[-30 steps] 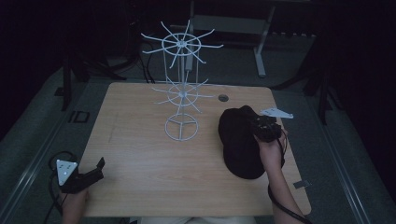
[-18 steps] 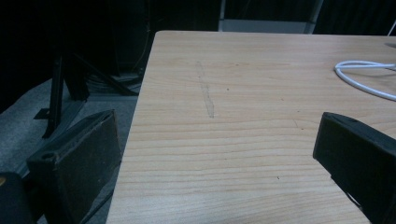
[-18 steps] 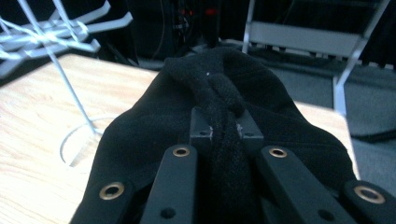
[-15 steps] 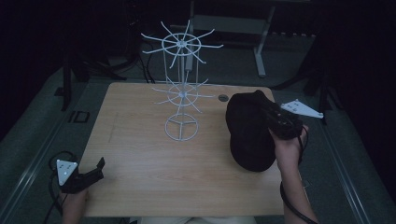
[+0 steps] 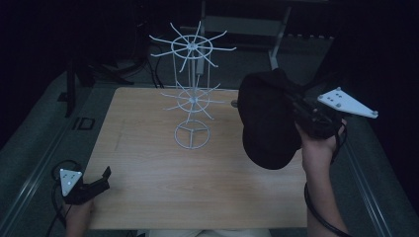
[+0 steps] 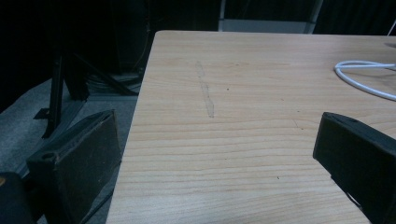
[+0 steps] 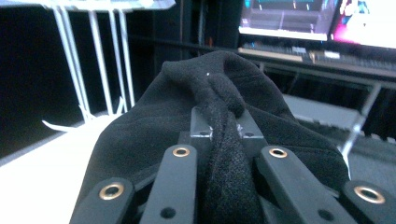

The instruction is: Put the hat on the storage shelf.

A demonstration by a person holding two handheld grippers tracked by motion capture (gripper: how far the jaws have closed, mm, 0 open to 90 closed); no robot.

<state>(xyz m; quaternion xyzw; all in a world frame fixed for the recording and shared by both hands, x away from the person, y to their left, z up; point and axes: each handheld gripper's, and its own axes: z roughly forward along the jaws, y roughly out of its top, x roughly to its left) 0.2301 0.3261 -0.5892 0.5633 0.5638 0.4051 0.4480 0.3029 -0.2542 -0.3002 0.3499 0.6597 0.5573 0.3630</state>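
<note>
At the near left corner of the wooden table, the left gripper rests low in a person's hand, its two black jaws spread wide with nothing between them; in the left gripper view they frame bare wood grain and a faint scuff on the tabletop. A cable loops from it over the grey floor beside the table edge.

To the right, the person's right forearm reaches in from the near edge, lifted above the table's right side. The right gripper is clenched on a black knit hat, which hangs from the jaws clear of the tabletop, its bulk drooping toward the near side. In the right gripper view, a fold of the dark fabric is pinched tight between the two jaws, with the rest of the hat bunched up ahead of them. The grey three-cornered plate on top of that gripper points out past the table's right edge.

Farther back, near the middle of the table, stands a white wire display rack, upright on a ring base, with two tiers of spoke-like hooks, all bare. The hat hangs just to the right of it, apart from the hooks.

Beyond the table the room is dark; lit monitors glow in the right gripper view.
</note>
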